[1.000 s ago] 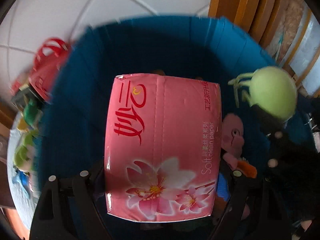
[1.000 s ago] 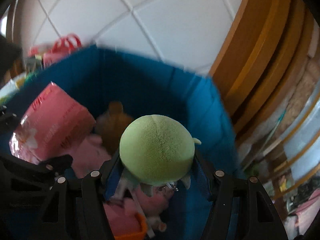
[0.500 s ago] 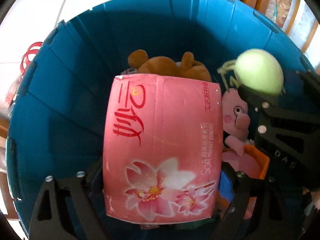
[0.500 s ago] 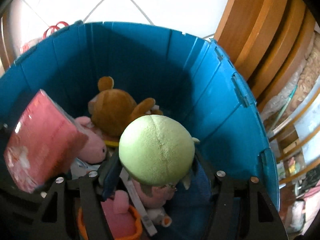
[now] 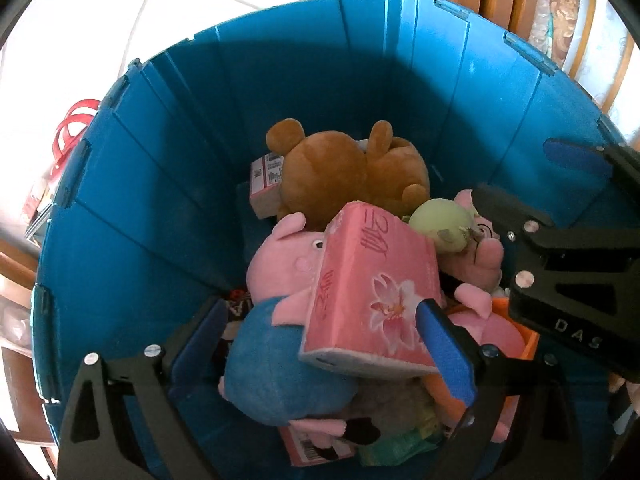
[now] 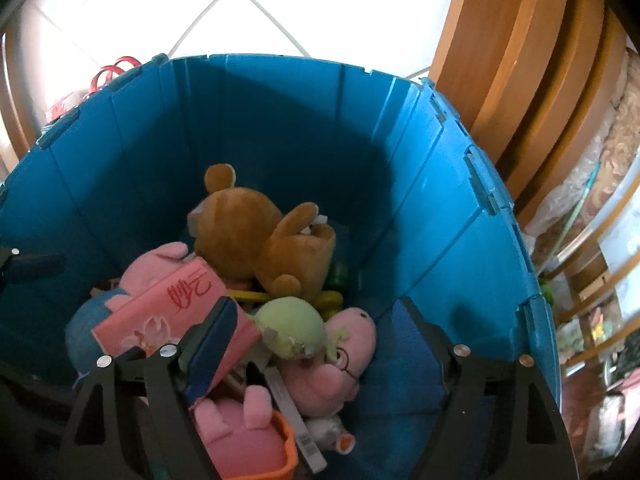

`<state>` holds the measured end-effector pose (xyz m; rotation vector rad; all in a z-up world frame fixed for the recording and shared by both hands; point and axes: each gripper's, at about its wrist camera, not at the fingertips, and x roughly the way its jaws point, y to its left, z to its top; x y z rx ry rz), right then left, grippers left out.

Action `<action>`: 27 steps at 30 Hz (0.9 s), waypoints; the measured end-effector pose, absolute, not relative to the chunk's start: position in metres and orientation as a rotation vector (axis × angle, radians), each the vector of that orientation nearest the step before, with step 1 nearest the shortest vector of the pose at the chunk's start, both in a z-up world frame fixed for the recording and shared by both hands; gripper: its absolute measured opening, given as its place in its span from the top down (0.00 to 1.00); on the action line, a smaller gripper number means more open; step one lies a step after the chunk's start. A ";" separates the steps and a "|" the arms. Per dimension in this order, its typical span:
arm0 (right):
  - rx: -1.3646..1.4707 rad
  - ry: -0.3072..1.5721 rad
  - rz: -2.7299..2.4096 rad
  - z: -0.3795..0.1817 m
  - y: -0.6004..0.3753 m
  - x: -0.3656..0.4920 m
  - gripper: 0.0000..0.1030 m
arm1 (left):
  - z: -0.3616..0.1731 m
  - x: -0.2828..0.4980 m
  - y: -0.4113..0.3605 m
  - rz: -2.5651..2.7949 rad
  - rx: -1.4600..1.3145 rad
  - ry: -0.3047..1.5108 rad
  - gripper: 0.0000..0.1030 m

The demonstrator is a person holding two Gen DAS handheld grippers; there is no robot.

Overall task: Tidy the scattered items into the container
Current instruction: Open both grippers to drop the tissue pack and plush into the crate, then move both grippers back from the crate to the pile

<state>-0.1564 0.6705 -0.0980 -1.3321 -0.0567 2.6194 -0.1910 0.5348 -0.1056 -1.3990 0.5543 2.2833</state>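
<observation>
The blue bin [image 5: 168,208] [image 6: 280,120] is below both grippers. The pink tissue pack [image 5: 372,292] [image 6: 172,304] lies tilted on the plush toys inside, loose. The green round plush [image 5: 440,224] [image 6: 288,328] rests beside it against a pink pig toy [image 6: 340,360]. My left gripper [image 5: 320,352] hangs above the pack, its jaws opening with nothing pressed between them. My right gripper [image 6: 316,348] [image 5: 536,184] hovers over the green plush, its jaws also opening and clear of it. A brown bear [image 5: 344,176] [image 6: 248,236] lies deeper in the bin.
A blue-bodied pink pig toy [image 5: 280,344], small boxes and an orange tub [image 6: 284,436] fill the bin floor. Wooden furniture [image 6: 520,60] stands right behind the bin. A red-handled bag [image 5: 72,132] sits on the white tiled floor [image 6: 160,8] to the left.
The tissue pack has left the left jaws and dropped onto the toys. The green plush has fallen out of the right jaws. Both pairs of jaws have widened over the bin.
</observation>
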 end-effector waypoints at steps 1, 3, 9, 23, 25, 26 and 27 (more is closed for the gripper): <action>-1.333 -0.059 2.619 -0.098 0.671 -0.157 0.22 | -0.105 -0.191 0.534 2.285 -1.398 0.552 0.07; -1.331 -0.057 2.620 -0.097 0.671 -0.157 0.22 | -0.106 -0.191 0.533 2.290 -1.402 0.552 0.07; -1.361 -0.025 2.592 -0.099 0.675 -0.157 0.18 | -0.107 -0.195 0.530 2.302 -1.414 0.543 0.07; -1.190 0.172 2.744 -0.058 0.675 -0.127 0.00 | -0.055 -0.181 0.483 2.565 -1.248 0.386 0.07; -1.123 0.200 2.766 -0.045 0.672 -0.117 0.00 | -0.039 -0.167 0.470 2.606 -1.177 0.355 0.06; -1.080 0.218 2.780 -0.036 0.671 -0.109 0.00 | -0.030 -0.158 0.463 2.628 -1.132 0.349 0.06; -1.052 0.228 2.787 -0.029 0.669 -0.102 0.00 | -0.022 -0.149 0.457 2.649 -1.085 0.349 0.06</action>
